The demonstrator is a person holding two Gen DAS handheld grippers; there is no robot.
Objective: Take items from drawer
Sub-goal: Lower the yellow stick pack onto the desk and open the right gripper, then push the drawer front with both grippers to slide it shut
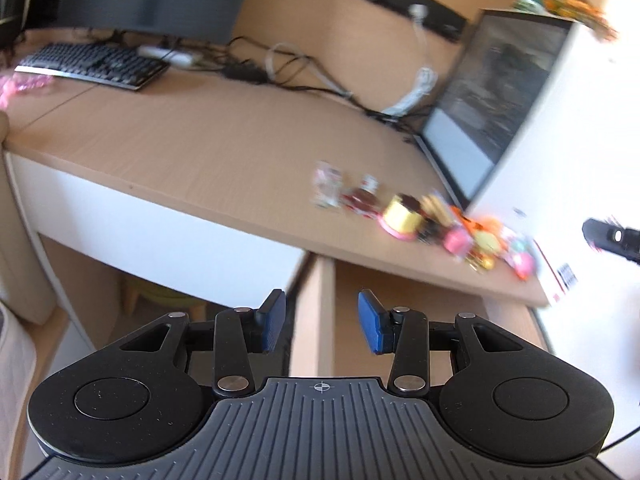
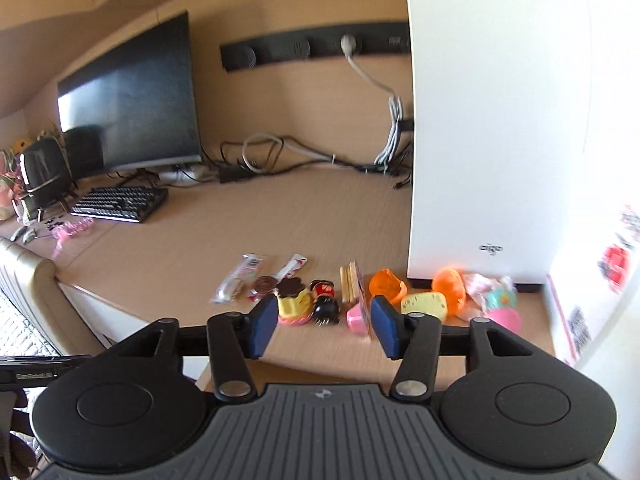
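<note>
Toys [image 2: 320, 300] on desk [image 2: 224, 232], beyond empty parted right gripper [image 2: 323, 328].

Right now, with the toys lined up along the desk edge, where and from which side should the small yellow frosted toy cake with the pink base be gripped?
Judging by the right wrist view, grip the small yellow toy cake with the pink base across its rounded yellow sides, above the pink base, coming from the desk's front edge. It stands upright, but the black-and-red round figurine sits close beside it, leaving little room for one finger.
</note>
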